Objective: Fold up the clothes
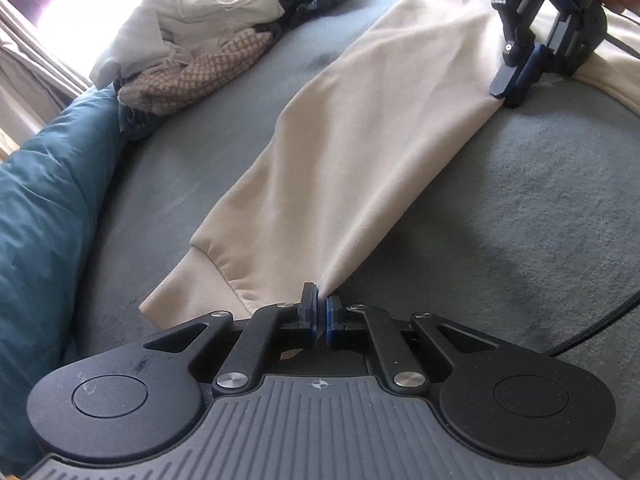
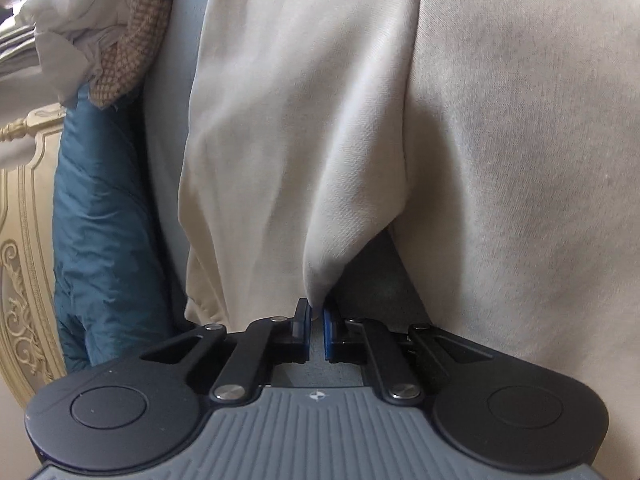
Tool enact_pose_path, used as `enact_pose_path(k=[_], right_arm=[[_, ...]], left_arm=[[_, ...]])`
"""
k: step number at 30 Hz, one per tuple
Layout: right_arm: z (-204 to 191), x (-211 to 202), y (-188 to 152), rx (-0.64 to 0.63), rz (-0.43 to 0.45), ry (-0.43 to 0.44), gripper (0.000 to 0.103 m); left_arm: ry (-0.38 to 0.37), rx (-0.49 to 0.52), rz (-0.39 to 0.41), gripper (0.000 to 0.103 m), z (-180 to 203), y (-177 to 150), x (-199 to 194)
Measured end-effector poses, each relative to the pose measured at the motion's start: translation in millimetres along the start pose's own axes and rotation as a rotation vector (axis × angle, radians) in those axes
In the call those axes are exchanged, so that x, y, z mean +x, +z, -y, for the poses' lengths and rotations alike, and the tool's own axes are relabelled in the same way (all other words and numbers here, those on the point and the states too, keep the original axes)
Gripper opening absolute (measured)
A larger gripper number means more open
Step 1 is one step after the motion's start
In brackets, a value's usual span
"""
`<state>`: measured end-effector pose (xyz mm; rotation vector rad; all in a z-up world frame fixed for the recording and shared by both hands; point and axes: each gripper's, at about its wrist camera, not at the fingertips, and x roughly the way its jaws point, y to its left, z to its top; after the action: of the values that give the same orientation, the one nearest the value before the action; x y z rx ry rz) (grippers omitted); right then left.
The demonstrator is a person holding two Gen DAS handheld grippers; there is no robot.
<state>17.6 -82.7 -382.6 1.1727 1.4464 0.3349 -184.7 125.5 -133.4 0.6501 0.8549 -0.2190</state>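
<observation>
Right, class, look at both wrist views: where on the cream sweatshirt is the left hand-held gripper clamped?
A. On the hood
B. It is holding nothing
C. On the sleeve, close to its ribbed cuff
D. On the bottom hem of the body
C: the left hand-held gripper is shut on the cream sweatshirt sleeve edge just beside the ribbed cuff.

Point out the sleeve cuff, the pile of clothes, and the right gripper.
sleeve cuff [image 1: 188,280], left wrist view, on the ribbed band.
pile of clothes [image 1: 188,36], left wrist view, on the white garment.
right gripper [image 1: 516,84], left wrist view, between its fingertips.
</observation>
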Motion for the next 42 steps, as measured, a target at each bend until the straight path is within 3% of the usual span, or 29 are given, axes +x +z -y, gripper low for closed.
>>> enact_pose_path(k=[4,8,11,14,17,23,27,30,34,39,42], right_arm=[[-4,1,3,-0.019,-0.022,-0.009,0.010],[-14,-4,0,-0.096,-0.043,-0.033,0.025],[-19,-14,-10,-0.195,-0.044,-0.044,0.037],[-14,-26,-25,-0.267,-0.034,-0.042,0.038],[-3,-44,-37,-0.284,0.022,-0.021,0.038],[19,-90,-53,-0.291,0.186,0.005,0.038],[30,-134,-52,-0.267,0.340,-0.002,0.038],[36,-175,-55,-0.254,0.502,-0.086,0.038],[51,-218,-59,-0.246,0.683,-0.307,0.038],[64,-232,-45,-0.299,0.764,-0.519,0.037],[66,-227,-39,-0.324,0.770,-0.582,0.037]], left_arm=[[-0.029,-0.028,-0.029,0.009,-6,1,1],[-0.142,-0.173,-0.057,0.030,-33,5,-7],[-0.244,-0.321,-0.069,0.033,-59,8,-13],[-0.322,-0.485,-0.047,0.033,-85,9,-15],[-0.369,-0.561,0.000,0.034,-96,15,-12],[-0.377,-0.576,0.048,0.039,-95,42,25],[-0.285,-0.570,-0.062,0.039,-88,49,57],[-0.279,-0.592,-0.098,0.040,-89,49,64],[-0.278,-0.598,-0.068,0.042,-90,52,58],[-0.295,-0.561,-0.029,0.044,-77,75,62],[-0.304,-0.552,-0.002,0.046,-68,86,67]])
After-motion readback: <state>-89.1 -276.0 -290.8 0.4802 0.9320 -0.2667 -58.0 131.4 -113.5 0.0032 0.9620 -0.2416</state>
